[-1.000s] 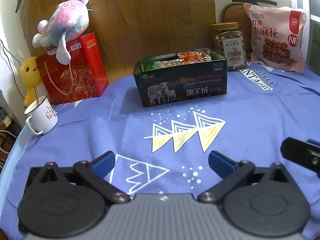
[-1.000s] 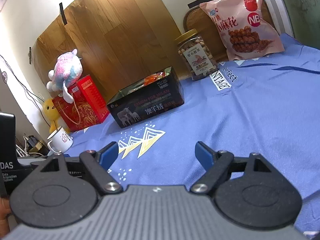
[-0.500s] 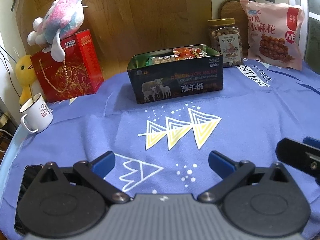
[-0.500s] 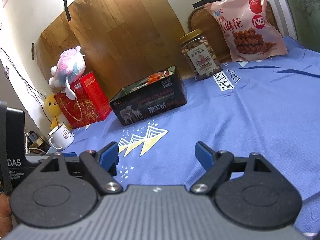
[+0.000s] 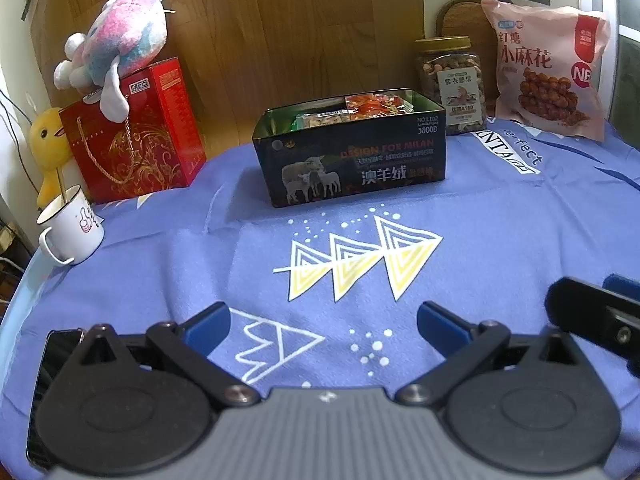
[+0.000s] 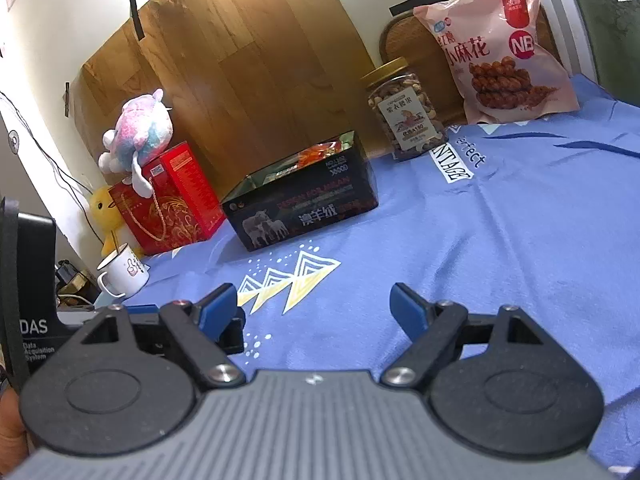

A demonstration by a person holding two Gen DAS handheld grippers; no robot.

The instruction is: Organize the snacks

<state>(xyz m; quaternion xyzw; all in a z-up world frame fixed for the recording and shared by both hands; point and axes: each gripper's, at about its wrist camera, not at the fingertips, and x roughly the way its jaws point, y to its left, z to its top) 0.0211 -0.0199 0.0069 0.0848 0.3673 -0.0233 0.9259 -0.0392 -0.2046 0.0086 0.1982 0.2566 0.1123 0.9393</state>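
Note:
A dark open box (image 5: 352,160) (image 6: 304,204) printed with sheep sits at the middle of the blue cloth, with wrapped snacks (image 5: 360,110) inside it. Behind it to the right stand a clear jar of nuts (image 5: 452,84) (image 6: 408,114) and a pink snack bag (image 5: 548,76) (image 6: 496,48). My left gripper (image 5: 323,322) is open and empty, low over the near cloth, well short of the box. My right gripper (image 6: 314,306) is open and empty too, near the front. A part of the right gripper shows at the right edge of the left wrist view.
A red gift box (image 5: 136,140) with a plush toy (image 5: 116,48) on top stands at the back left, with a yellow duck (image 5: 50,148) and a white mug (image 5: 72,228) beside it. A dark phone (image 5: 54,360) lies at the near left edge. A wooden board (image 5: 280,20) backs the table.
Both grippers have drawn back slightly from the box, still open and empty. Nothing on the table has moved.

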